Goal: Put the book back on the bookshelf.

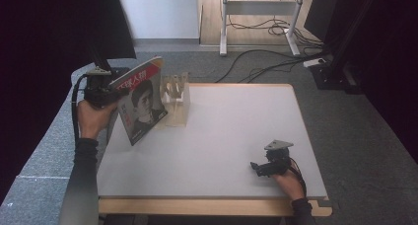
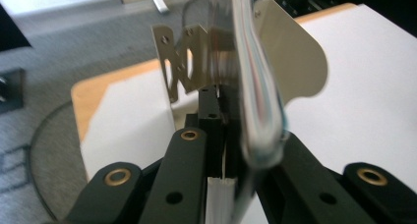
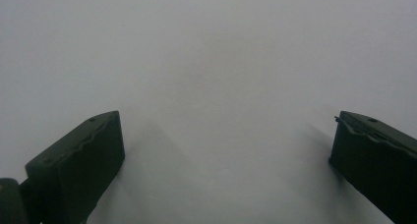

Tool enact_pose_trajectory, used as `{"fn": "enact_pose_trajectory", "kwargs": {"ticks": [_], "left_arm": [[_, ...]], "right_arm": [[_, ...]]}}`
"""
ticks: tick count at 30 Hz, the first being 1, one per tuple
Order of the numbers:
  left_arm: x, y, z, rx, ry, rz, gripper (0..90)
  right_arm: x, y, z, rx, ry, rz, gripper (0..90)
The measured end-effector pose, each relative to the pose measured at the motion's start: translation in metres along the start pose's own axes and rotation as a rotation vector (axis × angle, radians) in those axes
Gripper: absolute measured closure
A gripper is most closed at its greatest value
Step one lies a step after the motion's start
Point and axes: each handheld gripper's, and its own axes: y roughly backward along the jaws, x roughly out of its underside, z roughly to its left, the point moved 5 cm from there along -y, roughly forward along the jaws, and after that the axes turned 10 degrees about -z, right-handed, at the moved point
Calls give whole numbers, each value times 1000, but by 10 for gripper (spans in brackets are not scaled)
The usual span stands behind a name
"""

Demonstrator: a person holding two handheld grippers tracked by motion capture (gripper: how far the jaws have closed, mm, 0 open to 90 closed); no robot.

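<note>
Nearby, wooden rack point(image 1: 176, 102) (mag point(image 1: 142, 100) alongside), slots blurred

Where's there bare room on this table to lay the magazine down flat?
The table is bare between the wooden rack and the right gripper, and along the whole far right side. It is crowded at the far left corner, where the left gripper holds the magazine against the rack.
</note>
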Motion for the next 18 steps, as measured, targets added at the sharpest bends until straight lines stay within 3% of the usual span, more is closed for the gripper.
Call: {"fn": "enact_pose_trajectory", "kwargs": {"ticks": [3, 5, 11, 17, 18], "left_arm": [[0, 2, 0, -26, -2, -12, 868], [-1, 2, 1, -45, 4, -64, 871], [-6, -5, -1, -64, 26, -153, 872], [3, -19, -1, -76, 33, -168, 869], [9, -21, 1, -72, 52, -184, 867]], "right_arm": [[0, 0, 0, 0, 0, 0, 0], [0, 0, 0, 0, 0, 0, 0], [0, 0, 0, 0, 0, 0, 0], [0, 0, 0, -1, -2, 0, 0], [0, 0, 0, -2, -1, 1, 0]]}}
